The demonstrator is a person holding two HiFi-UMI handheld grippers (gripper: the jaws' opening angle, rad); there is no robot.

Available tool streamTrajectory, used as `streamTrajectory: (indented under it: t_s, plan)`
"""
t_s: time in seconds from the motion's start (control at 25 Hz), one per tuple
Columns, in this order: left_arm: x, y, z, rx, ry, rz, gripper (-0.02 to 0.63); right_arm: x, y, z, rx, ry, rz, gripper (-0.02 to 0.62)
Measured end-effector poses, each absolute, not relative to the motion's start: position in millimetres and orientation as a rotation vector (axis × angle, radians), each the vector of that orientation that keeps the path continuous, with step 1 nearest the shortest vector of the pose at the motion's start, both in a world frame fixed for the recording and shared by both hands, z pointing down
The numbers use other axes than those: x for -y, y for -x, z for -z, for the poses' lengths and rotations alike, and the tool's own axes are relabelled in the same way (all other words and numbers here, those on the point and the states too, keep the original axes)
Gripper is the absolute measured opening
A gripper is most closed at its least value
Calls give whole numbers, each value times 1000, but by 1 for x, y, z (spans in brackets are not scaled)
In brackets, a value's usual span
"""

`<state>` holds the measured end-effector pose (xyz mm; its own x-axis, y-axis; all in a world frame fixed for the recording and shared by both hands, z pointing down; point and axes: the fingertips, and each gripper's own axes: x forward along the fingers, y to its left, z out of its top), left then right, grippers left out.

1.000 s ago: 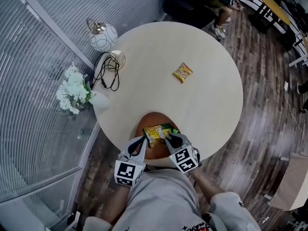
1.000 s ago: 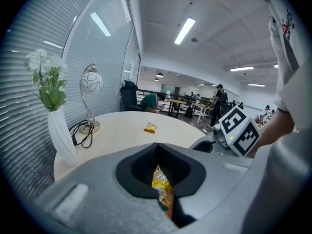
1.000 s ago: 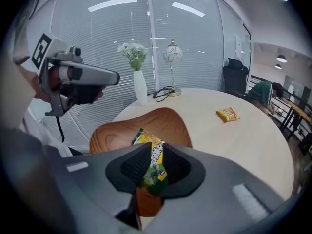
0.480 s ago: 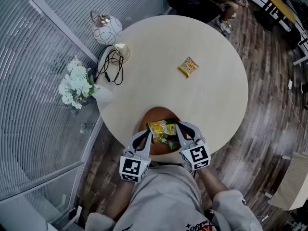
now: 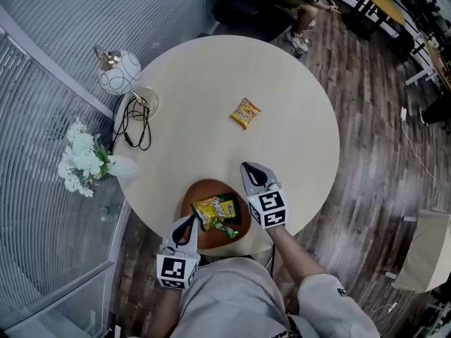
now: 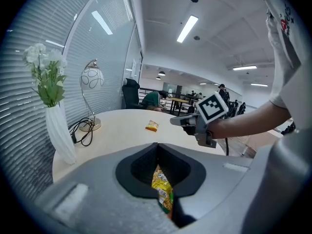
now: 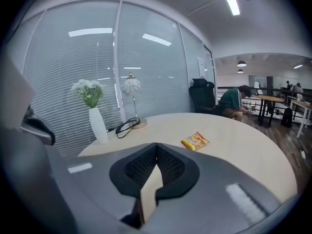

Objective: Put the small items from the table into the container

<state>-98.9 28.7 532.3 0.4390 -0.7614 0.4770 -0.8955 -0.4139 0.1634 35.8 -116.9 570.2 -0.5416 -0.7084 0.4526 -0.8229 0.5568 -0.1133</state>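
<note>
**Packets.** Three snack packets can be counted. One orange-yellow loose packet (image 5: pixel 245 113) lies flat on the bare top of the round table (image 5: pixel 211 69), towards the far side and well apart from everything else. The other two lie in the brown container (image 5: pixel 210 188): a yellow packet (image 5: pixel 213 208) uppermost and a green-edged packet (image 5: pixel 228 229) partly under it.

**Container.** There is one. It stands at the table's near edge, just in front of the person.

**Grippers.** There are two.
- The left gripper (image 5: pixel 190 222) lies over the container's left rim, its jaws closed tip to tip. The yellow packet shows through the gap behind the tips. Whether the tips pinch the rim or the packet cannot be told.
- The right gripper (image 5: pixel 248 167) is over bare tabletop just beyond the container's right rim and points towards the loose packet. Its jaws are together and hold nothing.

**Edges and room.**
- The tabletop between the right gripper and the loose packet is free.
- One lamp (image 5: pixel 118 72), one black cable (image 5: pixel 134 122) and one vase of white flowers (image 5: pixel 121 166) crowd the left edge beside the glass wall.
- Wood floor surrounds the other sides.
</note>
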Motion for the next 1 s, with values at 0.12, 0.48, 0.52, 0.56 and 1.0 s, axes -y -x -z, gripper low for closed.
streamTrajectory:
  t_s: [0.12,0.48,0.52,0.56,1.0]
  plan:
    - [-29,97,-536,1382,-2304,-484,-12,143,-42,-607,2279,-1216,-543,3]
    - [-28,107,-543,1379,-2266,-508,-12,243,-47,-649,2167,-1258,-516,113]
    - [-28,108,-543,1380,-2261,-510,-12,256,-49,-649,2161,-1295,-497,141]
    - [-28,110,-544,1383,-2253,-513,-12,269,-50,-649,2152,-1328,-485,155]
    - [-39,112,-551,1378,-2199,-518,-12,337,-62,-692,1974,-1406,-566,166]
